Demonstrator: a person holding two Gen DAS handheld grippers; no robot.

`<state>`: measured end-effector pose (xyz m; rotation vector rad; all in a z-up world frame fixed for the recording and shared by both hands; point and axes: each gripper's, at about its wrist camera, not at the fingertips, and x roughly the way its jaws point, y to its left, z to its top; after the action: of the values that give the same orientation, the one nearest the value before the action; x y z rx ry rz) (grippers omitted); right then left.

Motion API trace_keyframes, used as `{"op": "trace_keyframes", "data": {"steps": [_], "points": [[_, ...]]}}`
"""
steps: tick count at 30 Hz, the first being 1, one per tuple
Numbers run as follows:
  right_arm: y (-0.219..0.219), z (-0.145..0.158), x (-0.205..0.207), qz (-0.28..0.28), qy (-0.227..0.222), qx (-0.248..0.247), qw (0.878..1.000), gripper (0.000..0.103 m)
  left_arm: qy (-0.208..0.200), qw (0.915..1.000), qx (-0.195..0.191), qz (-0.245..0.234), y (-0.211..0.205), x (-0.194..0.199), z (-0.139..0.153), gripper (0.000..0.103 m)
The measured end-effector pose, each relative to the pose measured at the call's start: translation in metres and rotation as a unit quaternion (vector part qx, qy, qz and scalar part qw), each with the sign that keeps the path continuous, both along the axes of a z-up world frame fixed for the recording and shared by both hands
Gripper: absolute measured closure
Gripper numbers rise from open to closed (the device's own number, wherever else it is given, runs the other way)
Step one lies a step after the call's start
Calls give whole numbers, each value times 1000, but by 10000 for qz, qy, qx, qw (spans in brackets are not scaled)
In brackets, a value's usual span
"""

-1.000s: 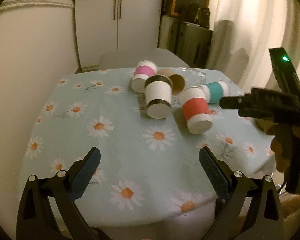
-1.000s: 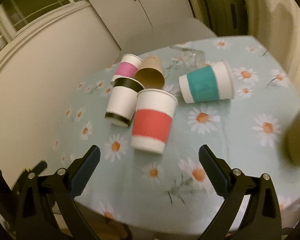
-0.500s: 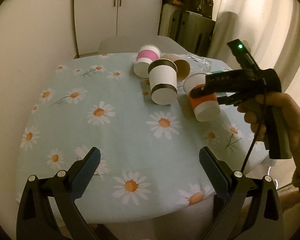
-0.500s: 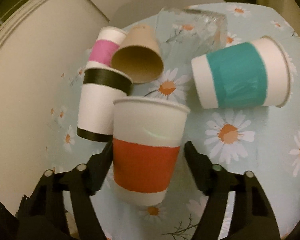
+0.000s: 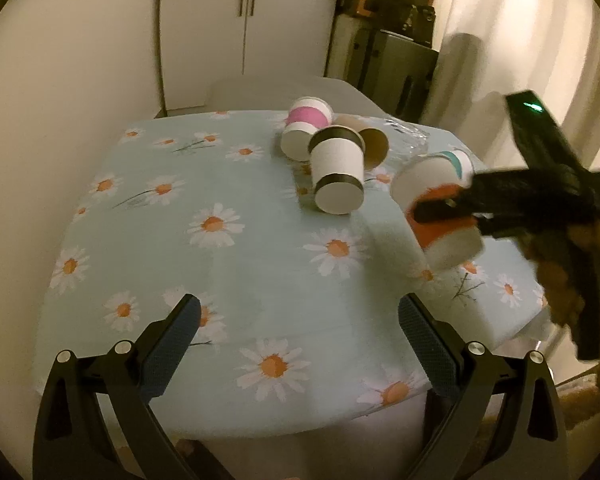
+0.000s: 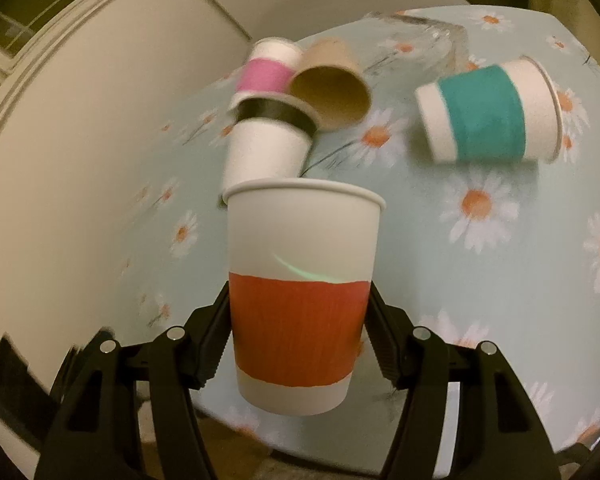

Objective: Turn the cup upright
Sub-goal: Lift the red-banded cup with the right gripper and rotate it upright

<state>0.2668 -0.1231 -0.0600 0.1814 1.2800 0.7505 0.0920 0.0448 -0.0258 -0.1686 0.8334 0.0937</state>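
Note:
My right gripper [image 6: 298, 332] is shut on the red-banded white paper cup [image 6: 300, 292], gripping its red sleeve and holding it lifted above the daisy tablecloth [image 6: 480, 240]. In the left wrist view the same cup [image 5: 440, 216] hangs tilted in the right gripper [image 5: 432, 212] over the table's right side. My left gripper [image 5: 298, 328] is open and empty above the near part of the table.
On their sides lie a black-banded cup [image 5: 338, 172], a pink-banded cup [image 5: 306, 128], a brown cup [image 5: 368, 144] and a teal-banded cup [image 6: 488, 116]. A clear glass object [image 6: 416, 36] lies at the far edge. White cabinet and curtain stand behind.
My right gripper closed on the red-banded cup and lifted it off the table, toward the near right. My left gripper stayed open and drew back slightly.

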Motion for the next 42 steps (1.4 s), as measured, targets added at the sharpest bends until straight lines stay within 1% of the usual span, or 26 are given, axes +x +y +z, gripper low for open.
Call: {"op": "trace_keyframes", "data": {"steps": [7, 12, 15, 17, 19, 25, 27, 28, 30, 32, 36, 39, 42], "points": [[16, 2, -48, 351, 26, -4, 9994, 41, 34, 9998, -61, 202, 15, -14, 1, 7], [28, -6, -69, 418, 105, -90, 9990, 41, 200, 9989, -65, 418, 25, -19, -5, 7], [33, -14, -74, 446, 164, -174, 9987, 41, 258, 9983, -75, 524, 30, -21, -7, 7], [35, -20, -74, 367, 195, -279, 9987, 41, 278, 9979, -78, 572, 32, -22, -8, 7], [32, -27, -75, 344, 269, -293, 9986, 41, 302, 9977, -81, 605, 34, -22, -9, 7], [31, -35, -73, 307, 288, -390, 9984, 39, 359, 9974, -72, 624, 35, -20, -11, 7], [35, -36, -71, 314, 277, -375, 9984, 33, 359, 9975, -58, 602, 35, -19, -12, 7], [33, -36, -71, 299, 272, -336, 9986, 29, 363, 9975, -50, 597, 34, -19, -12, 7], [31, -35, -68, 286, 259, -297, 9988, 28, 370, 9976, -49, 583, 34, -19, -13, 7], [28, -33, -66, 285, 288, -257, 9988, 25, 375, 9977, -36, 569, 34, -18, -13, 7], [11, -23, -63, 210, 285, -152, 9993, 24, 363, 9979, -16, 545, 30, -19, -13, 7], [-4, -13, -65, 142, 188, -4, 9997, 24, 337, 9981, 3, 507, 26, -20, -11, 7], [-30, -1, -75, 15, 9, 143, 9999, 24, 296, 9987, -2, 412, 19, -21, -8, 7]]}}
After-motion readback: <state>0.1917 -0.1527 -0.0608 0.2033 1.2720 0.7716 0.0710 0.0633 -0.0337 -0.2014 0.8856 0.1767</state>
